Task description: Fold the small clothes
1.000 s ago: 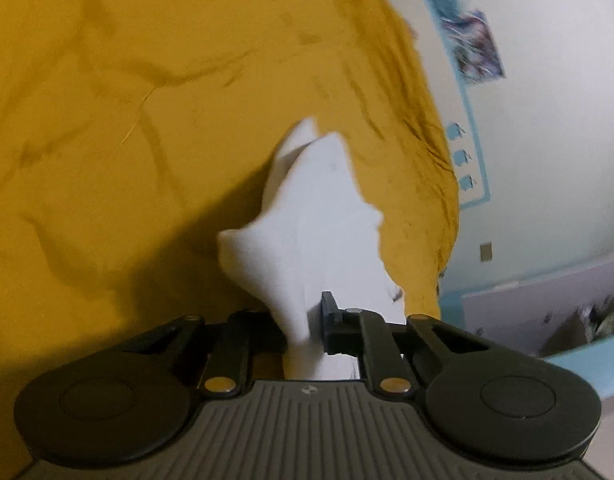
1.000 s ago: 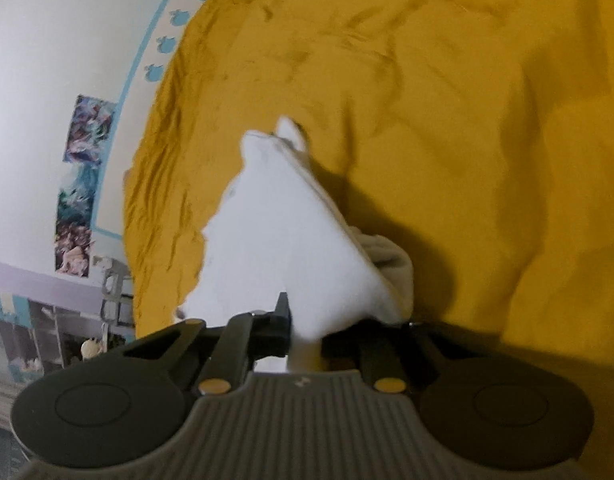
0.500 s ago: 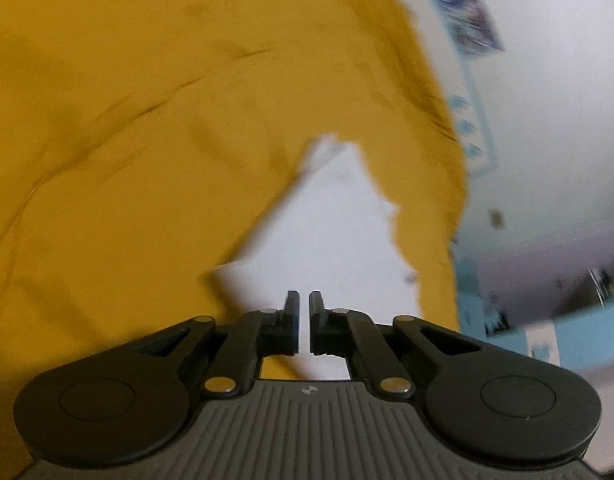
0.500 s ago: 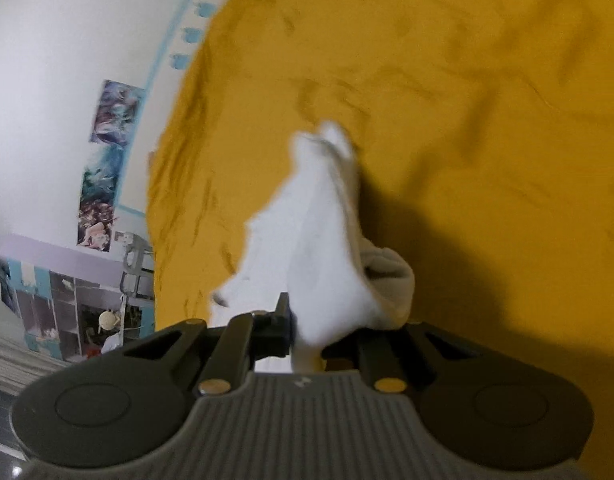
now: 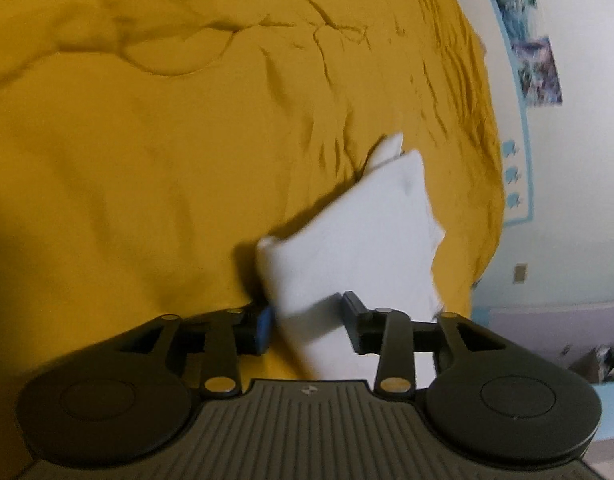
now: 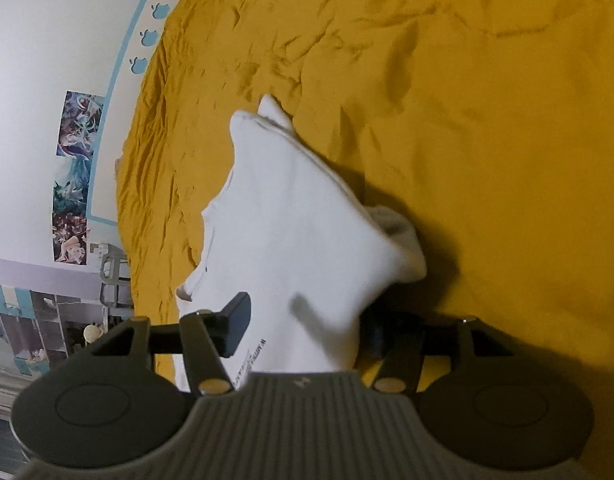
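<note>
White garment (image 5: 359,240), a small piece of clothing, is seen on the mustard-yellow bedsheet (image 5: 147,152), near the edge of the bed that faces the wall. Its exact type cannot be told, because it is bunched and its near part is cut off behind both tools. In the left wrist view its outline is blurred. In the right wrist view a rounded cuff or sleeve (image 6: 403,240) sticks out at its right side.

The left gripper (image 5: 309,320) is spread apart, and the cloth passes between its fingers; whether a finger touches it cannot be told. The right gripper (image 6: 303,330) is spread apart too, with the cloth lying between the fingers, and its right finger is mostly hidden behind the fabric.

A short line of dark print (image 6: 253,360) is seen on the cloth close to the right tool, but it is too small to be read. Posters (image 6: 73,176) are seen on the white wall; no text on them can be made out.
</note>
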The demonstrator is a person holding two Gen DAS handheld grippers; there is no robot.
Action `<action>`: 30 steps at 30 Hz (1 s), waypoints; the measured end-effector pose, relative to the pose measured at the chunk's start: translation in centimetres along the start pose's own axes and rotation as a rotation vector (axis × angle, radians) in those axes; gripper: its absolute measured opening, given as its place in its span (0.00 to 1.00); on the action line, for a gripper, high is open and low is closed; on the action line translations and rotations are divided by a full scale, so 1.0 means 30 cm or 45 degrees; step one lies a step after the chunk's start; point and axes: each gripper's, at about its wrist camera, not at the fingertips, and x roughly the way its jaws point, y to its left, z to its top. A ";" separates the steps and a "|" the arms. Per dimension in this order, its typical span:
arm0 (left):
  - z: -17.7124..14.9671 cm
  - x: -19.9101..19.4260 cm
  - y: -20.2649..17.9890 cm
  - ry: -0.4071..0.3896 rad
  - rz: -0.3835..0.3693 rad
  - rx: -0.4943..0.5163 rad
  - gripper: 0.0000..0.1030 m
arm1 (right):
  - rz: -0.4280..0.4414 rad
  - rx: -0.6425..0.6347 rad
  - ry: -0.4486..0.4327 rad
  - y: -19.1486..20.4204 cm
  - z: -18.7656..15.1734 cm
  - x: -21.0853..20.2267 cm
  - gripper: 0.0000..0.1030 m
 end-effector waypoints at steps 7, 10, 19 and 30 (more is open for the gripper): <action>0.031 0.038 -0.023 0.028 -0.167 0.014 0.07 | -0.046 -0.048 0.011 0.027 -0.006 0.058 0.10; -0.002 -0.027 -0.062 0.037 -0.252 0.061 0.07 | -0.005 -0.056 -0.009 0.040 -0.001 0.022 0.09; -0.093 -0.120 0.066 0.147 -0.116 0.159 0.07 | 0.012 -0.056 0.013 -0.030 0.002 -0.093 0.09; -0.040 -0.317 -0.096 -0.017 0.109 0.602 0.17 | -0.006 -0.355 -0.140 0.007 0.111 -0.324 0.46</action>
